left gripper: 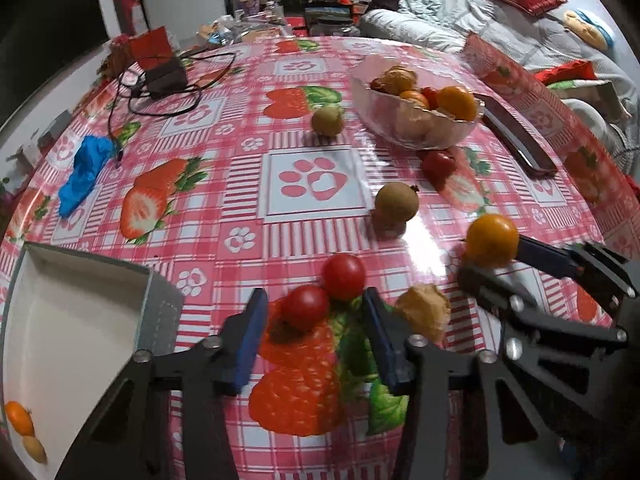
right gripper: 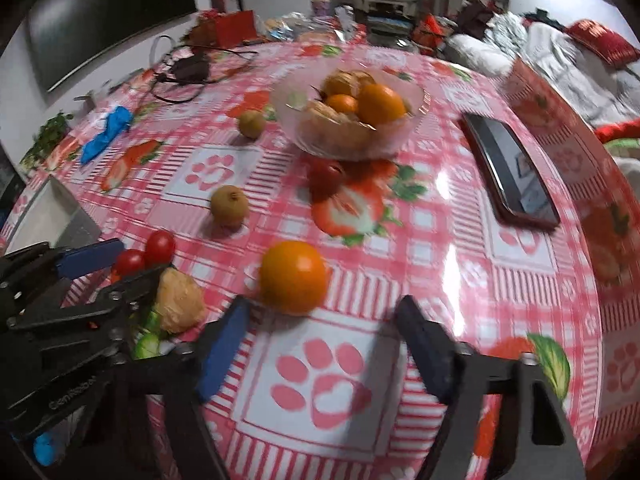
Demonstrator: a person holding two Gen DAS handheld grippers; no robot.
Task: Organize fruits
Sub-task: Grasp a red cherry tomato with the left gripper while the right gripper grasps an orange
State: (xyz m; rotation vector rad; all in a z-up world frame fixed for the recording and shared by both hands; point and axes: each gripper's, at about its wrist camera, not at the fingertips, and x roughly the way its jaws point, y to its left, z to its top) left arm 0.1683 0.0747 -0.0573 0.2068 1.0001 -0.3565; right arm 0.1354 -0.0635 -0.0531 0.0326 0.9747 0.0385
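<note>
Both tongs spread over loose fruit, nothing pinched yet.

The left tongs (left gripper: 316,312) stand spread around a red tomato (left gripper: 306,307); the right tongs (right gripper: 320,336) are spread just short of the orange fruit (right gripper: 293,277) on the surface (right gripper: 440,240). Both fruits look small, smooth, round and soft-skinned, likely to roll or bruise, so grip gently across the widest part. Only the left view shows the white box (left gripper: 76,320) holding two fruits; the right view shows the phone (right gripper: 510,172) face and bowl (right gripper: 347,114) better.
</note>
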